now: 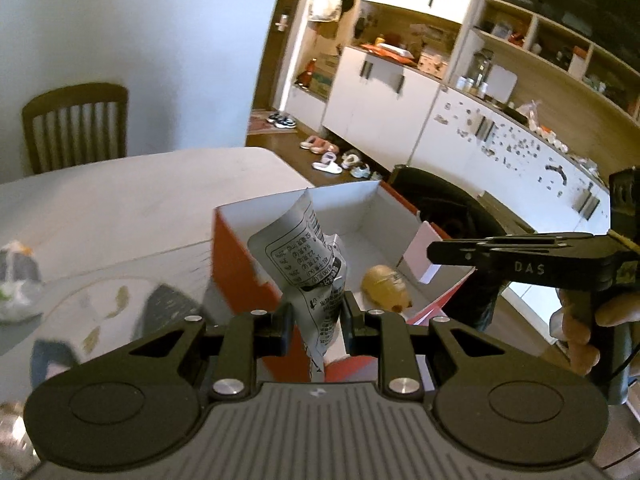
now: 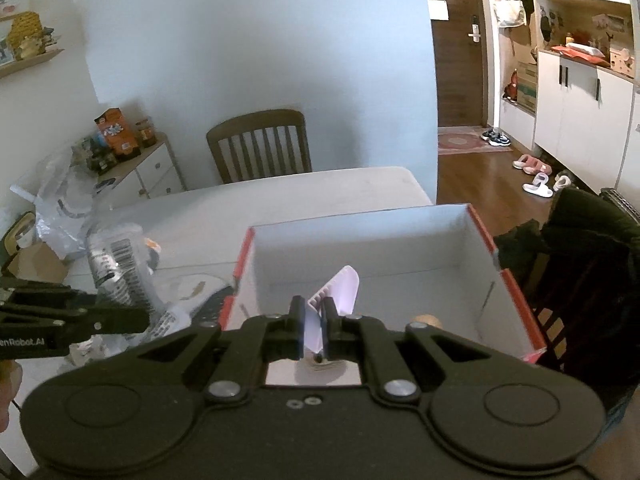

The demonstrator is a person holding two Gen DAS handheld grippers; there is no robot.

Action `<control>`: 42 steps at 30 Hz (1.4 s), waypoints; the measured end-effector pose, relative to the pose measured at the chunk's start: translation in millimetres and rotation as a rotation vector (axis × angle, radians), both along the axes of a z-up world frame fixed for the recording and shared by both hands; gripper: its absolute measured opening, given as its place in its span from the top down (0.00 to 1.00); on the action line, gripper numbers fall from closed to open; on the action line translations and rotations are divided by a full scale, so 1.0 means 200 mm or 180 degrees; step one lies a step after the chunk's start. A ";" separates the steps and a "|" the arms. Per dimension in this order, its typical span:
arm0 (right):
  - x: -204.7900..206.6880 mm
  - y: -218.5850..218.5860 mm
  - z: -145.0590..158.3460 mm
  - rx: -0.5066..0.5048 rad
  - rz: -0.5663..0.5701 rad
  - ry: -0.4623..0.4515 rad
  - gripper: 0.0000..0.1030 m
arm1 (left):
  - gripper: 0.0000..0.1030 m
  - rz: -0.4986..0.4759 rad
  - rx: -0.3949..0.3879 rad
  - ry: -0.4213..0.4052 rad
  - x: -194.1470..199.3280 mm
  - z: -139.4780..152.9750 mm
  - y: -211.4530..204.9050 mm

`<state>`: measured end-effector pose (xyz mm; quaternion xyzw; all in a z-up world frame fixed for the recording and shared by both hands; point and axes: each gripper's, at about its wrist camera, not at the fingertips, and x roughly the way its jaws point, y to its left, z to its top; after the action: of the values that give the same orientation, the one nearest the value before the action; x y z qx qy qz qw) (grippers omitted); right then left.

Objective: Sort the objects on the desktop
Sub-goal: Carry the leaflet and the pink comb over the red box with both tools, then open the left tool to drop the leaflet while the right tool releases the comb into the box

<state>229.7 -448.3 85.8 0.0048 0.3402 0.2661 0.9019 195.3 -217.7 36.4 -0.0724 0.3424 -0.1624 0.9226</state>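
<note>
Left wrist view: the left tool (image 1: 315,316) has its jaws nearly closed on a crumpled silver wrapper (image 1: 306,256), printed with a black nutrition table and lines of Chinese characters too small to read. The wrapper stands up from the pads, over the near-left part of an open cardboard box (image 1: 236,256), red outside and white inside, which sits at the right edge of the bench (image 1: 120,200). A tan rounded item (image 1: 386,286) with a dark label I cannot read lies on the box floor. To the right, the right tool's arm shows the embossed letters "DAS", with a hand (image 1: 580,320) wrapped around its handle.

Right wrist view: the right tool (image 2: 311,330) is clamped fully on a thin white plastic piece (image 2: 338,288) with a ribbed edge, tilted up to the right above the box interior. At the left edge, the left tool's side reads "enRobot_AI". Both tools point downward at a slant toward the box.
</note>
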 end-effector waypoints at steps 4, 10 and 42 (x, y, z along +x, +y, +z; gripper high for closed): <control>0.05 -0.07 -0.03 -0.0015 -0.0047 0.0029 0.93 | 0.79 -0.0103 -0.0007 0.0028 0.09 0.00 -0.10; 0.15 -0.16 -0.09 -0.0024 -0.0129 0.0116 0.93 | 0.79 -0.0236 0.0061 0.0109 0.27 -0.01 -0.23; 0.34 0.08 -0.47 -0.0426 0.0305 0.0591 0.93 | 0.78 -0.0481 0.0543 0.0915 0.92 -0.44 -0.46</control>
<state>298.6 -433.1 -7.6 -0.0471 0.4391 0.2840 0.8511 379.1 -310.0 -50.6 0.0096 0.4878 -0.1897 0.8520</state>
